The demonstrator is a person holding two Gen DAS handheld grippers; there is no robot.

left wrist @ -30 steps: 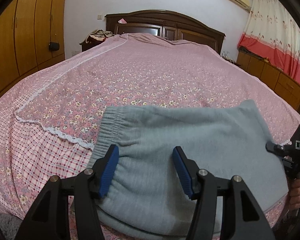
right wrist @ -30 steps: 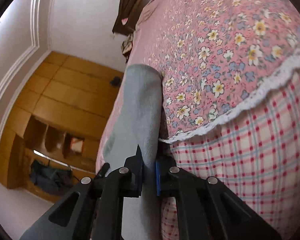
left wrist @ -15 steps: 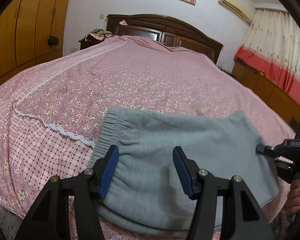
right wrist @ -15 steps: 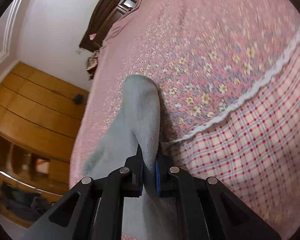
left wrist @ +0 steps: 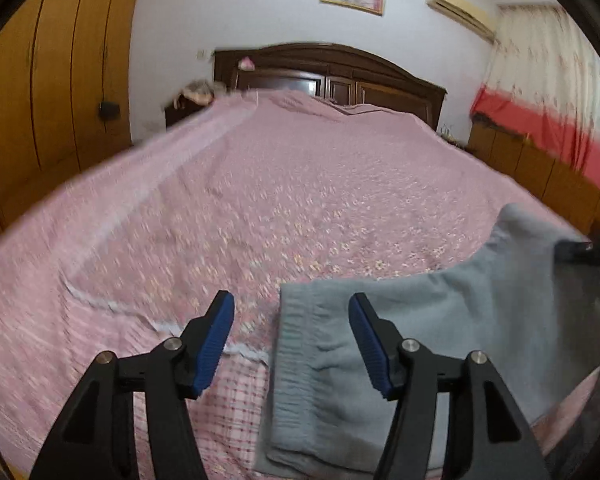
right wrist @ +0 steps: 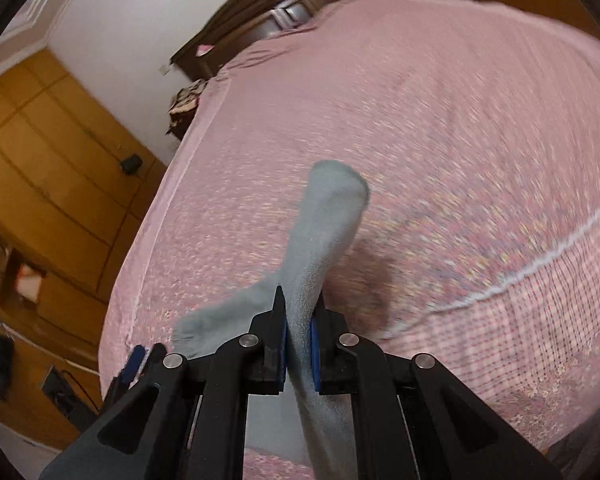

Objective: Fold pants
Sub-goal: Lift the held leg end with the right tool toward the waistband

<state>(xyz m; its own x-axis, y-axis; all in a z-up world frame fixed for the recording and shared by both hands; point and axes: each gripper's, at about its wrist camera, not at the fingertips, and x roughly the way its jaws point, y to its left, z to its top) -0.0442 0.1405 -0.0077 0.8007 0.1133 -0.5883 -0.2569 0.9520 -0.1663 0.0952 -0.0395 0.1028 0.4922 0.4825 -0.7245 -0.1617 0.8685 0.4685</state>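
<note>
- Lifted since a second ago, the right-hand side of the soft grey-blue fleece pants (left wrist: 452, 320) now rises off the pink floral quilted bedspread (left wrist: 300, 200), where before the whole garment lay flat along the near edge of the bed.
- Relative to the left gripper (left wrist: 291, 340), the pants have slid rightward: the ribbed elastic waistband (left wrist: 296, 344), earlier reaching past its left finger, now sits between the two blue pads (left wrist: 216, 340).
- That left gripper is spread and opening a little wider; the waistband lies in its gap, but the pads press on nothing.
- Pinched between the pressed-together pads of the right gripper (right wrist: 299, 344), a bunched fold of the pants stands up ahead of it, higher above the bedspread than a second ago.
- My reading: the right side is being carried up and over towards the waistband side, so a fold is under way, not yet laid down.
</note>
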